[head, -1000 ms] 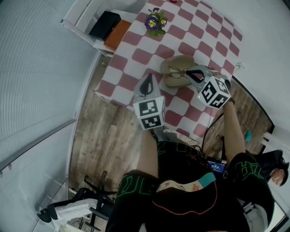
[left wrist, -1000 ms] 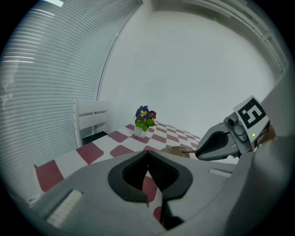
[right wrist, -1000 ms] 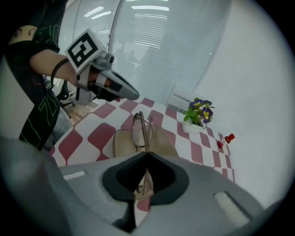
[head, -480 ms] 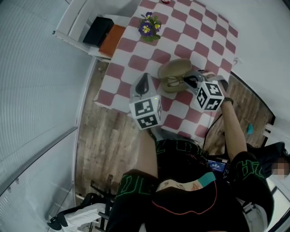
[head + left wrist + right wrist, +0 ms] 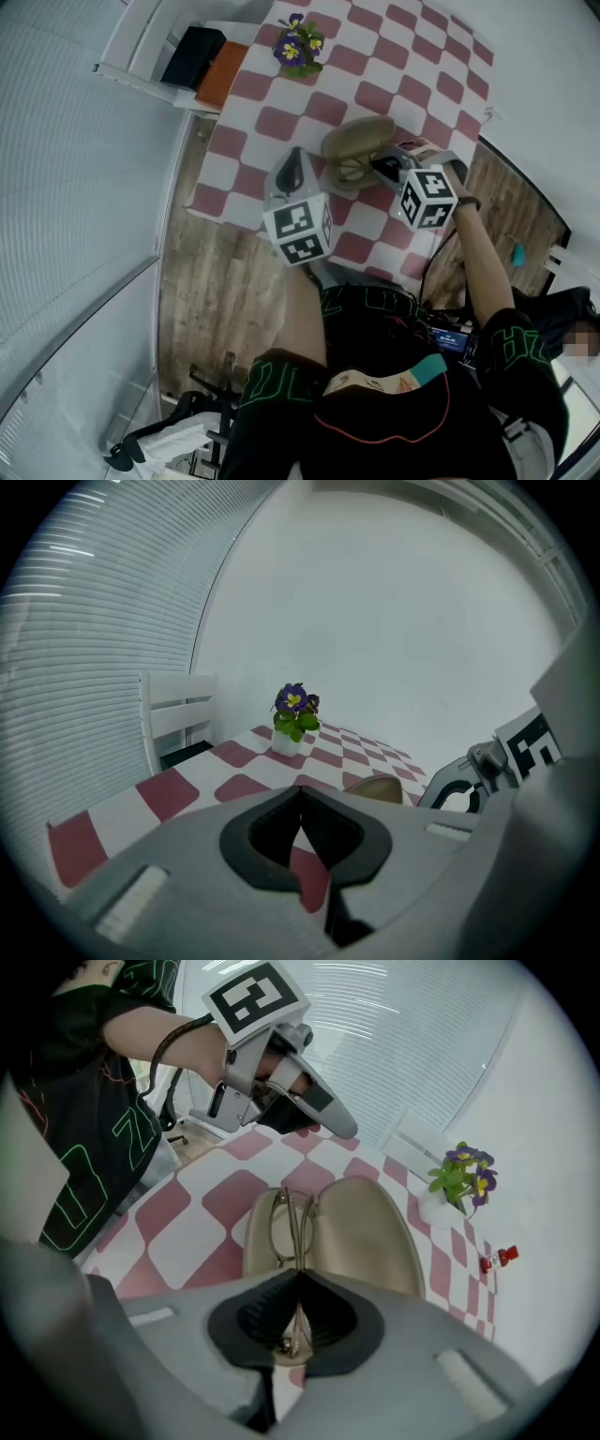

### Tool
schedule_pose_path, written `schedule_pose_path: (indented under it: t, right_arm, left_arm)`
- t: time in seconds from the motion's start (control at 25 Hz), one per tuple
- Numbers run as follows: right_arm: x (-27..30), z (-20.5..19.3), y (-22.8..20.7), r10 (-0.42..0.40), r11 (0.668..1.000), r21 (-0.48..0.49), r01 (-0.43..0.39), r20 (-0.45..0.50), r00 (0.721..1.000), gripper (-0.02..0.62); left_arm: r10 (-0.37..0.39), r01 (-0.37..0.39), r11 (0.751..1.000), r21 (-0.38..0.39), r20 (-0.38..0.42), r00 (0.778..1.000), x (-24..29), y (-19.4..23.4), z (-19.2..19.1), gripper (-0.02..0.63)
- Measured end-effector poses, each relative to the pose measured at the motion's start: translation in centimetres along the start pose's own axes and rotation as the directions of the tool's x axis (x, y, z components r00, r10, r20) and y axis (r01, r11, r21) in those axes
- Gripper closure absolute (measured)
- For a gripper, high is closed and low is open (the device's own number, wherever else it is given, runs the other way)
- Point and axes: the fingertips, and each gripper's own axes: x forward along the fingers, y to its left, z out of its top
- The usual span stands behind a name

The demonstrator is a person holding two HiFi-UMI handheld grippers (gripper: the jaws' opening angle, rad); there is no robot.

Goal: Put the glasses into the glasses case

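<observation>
Bright even daylight, soft faint shadows, strong fisheye bending at edges, close foreground blurred

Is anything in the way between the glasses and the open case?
Nothing visible. The right gripper holds the glasses right at the open glasses case; the left gripper is off to the side, shut.

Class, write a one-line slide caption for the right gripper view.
Right gripper, jaws shut on folded glasses, at the open tan glasses case on a checked tablecloth.

Bare tablecloth (image 5: 330, 86) between flower pot (image 5: 296, 45) and open glasses case (image 5: 361, 139), left gripper (image 5: 296, 157) just beside case
</observation>
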Motion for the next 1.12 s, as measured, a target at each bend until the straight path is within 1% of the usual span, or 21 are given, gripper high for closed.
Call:
schedule_pose_path:
  t: [0.16, 0.32, 0.68, 0.76, 0.84, 0.88, 1.12]
  right_arm:
    - [0.2, 0.0, 0.6, 0.010, 1.000, -0.003, -0.010, 0.011, 1.000, 0.578]
    - [0.8, -0.1, 1.6, 0.023, 0.999, -0.033, -0.023, -0.004, 1.000, 0.578]
    - [1.0, -0.2, 1.9, -0.021, 0.998, -0.054, 0.020, -0.023, 1.000, 0.563]
    - [1.0, -0.1, 2.0, -0.030, 0.999, -0.044, 0.029, -0.019, 0.999, 0.552]
    - [0.8, 0.0, 2.0, -0.039, 0.999, -0.023, 0.039, -0.004, 0.999, 0.528]
    - [0.7, 0.1, 2.1, -0.046, 0.999, -0.009, 0.046, 0.005, 0.999, 0.528]
    - [-0.3, 1.3, 1.5, -0.142, 0.988, 0.073, 0.137, 0.076, 0.987, 0.528]
  left_arm:
    - [0.005, -0.005, 1.000, -0.009, -0.011, 1.000, -0.1, -0.5, -0.8, 0.597]
    - [0.008, -0.008, 1.000, -0.019, -0.016, 1.000, -0.2, -0.8, -1.5, 0.597]
    - [0.018, -0.018, 0.999, -0.036, -0.009, 1.000, -1.4, -1.5, -2.3, 0.597]
    - [0.023, -0.023, 0.999, -0.037, -0.006, 1.000, -1.9, -1.6, -2.5, 0.597]
    - [0.030, -0.030, 0.999, -0.035, -0.005, 1.000, -2.4, -1.6, -2.8, 0.597]
    - [0.032, -0.033, 0.999, -0.033, -0.006, 0.999, -2.8, -1.7, -2.9, 0.597]
    - [0.060, -0.059, 0.998, -0.019, 0.021, 0.998, -4.8, -1.8, -2.7, 0.597]
